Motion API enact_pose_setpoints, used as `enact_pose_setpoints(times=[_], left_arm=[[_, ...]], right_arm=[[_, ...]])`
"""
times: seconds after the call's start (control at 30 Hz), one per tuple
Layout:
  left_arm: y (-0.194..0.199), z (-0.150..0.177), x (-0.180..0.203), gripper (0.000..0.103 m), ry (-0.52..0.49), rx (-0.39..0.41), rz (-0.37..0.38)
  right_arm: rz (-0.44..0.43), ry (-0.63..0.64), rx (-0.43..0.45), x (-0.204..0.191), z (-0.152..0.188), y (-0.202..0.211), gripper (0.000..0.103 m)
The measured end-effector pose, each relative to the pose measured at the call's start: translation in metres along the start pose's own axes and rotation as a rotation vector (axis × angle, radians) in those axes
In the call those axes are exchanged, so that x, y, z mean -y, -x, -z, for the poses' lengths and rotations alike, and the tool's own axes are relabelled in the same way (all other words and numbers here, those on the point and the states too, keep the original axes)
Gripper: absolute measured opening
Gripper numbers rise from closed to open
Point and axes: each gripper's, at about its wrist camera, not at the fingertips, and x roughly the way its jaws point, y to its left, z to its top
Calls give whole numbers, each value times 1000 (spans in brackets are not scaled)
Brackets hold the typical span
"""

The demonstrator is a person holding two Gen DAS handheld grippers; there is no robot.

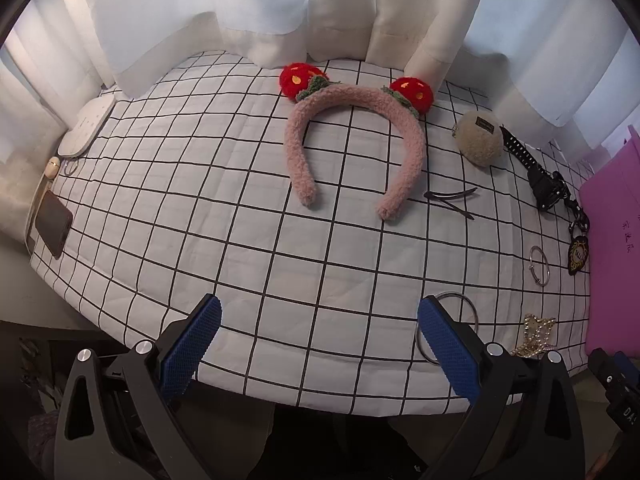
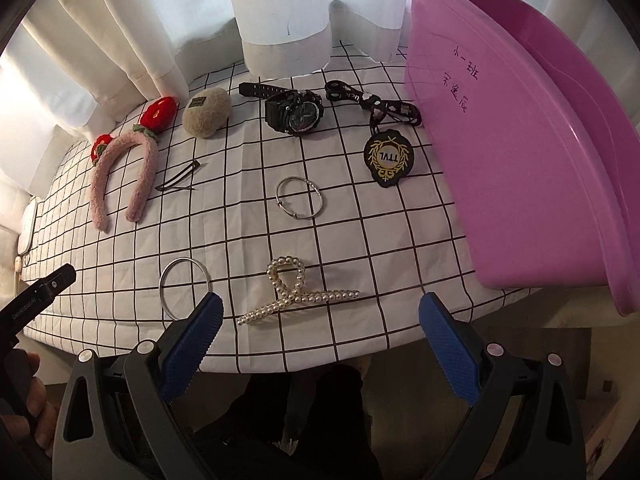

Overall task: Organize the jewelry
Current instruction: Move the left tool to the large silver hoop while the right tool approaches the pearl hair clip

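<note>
A white grid cloth covers the table, and the jewelry lies spread across it, nothing yet sorted. The pink tub stands at the right edge, tilted with its opening facing away from the pieces; it looks like the place everything should go.

The pink headband lies far back on the left, its open ends toward the camera. A beige pouch sits beside it, then the black watch, and a ribbon with a badge just beside the tub. A thin dark hairpin lies between headband and watch.

Nearer the front lie an open bangle, a plain ring bangle and the pearl clip.

The right gripper hovers at the table's front edge, jaws spread wide and empty. The clip lies directly ahead of it, just beyond the fingertips, its long axis running left to right and slightly uphill to the right, so across the jaw opening rather than along it.

The left gripper is likewise spread and empty, with the ring bangle partly behind its right finger. The right hand is nearer the clip and the tub, so it seems the likelier one to take the clip first.
</note>
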Motion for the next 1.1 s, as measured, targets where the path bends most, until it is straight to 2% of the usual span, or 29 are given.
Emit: enact_pose_setpoints(times=[0.17, 0.3, 0.53, 0.7, 0.9, 1.1], left_arm=[[-34, 0, -18, 97, 37, -30, 26], [-48, 6, -16, 97, 27, -49, 60], [-48, 31, 40, 97, -133, -59, 175], [-48, 38, 77, 97, -232, -55, 214], [-58, 40, 99, 97, -275, -57, 231], [-68, 43, 105, 97, -270, -69, 222]], right_arm=[[20, 32, -48, -5, 1, -35, 94], [23, 36, -71, -6, 4, -51, 94], [14, 34, -83, -4, 5, -66, 94], [13, 44, -85, -4, 3, -75, 94], [-6, 55, -81, -3, 3, -83, 94], [-27, 52, -90, -2, -11, -104, 94]])
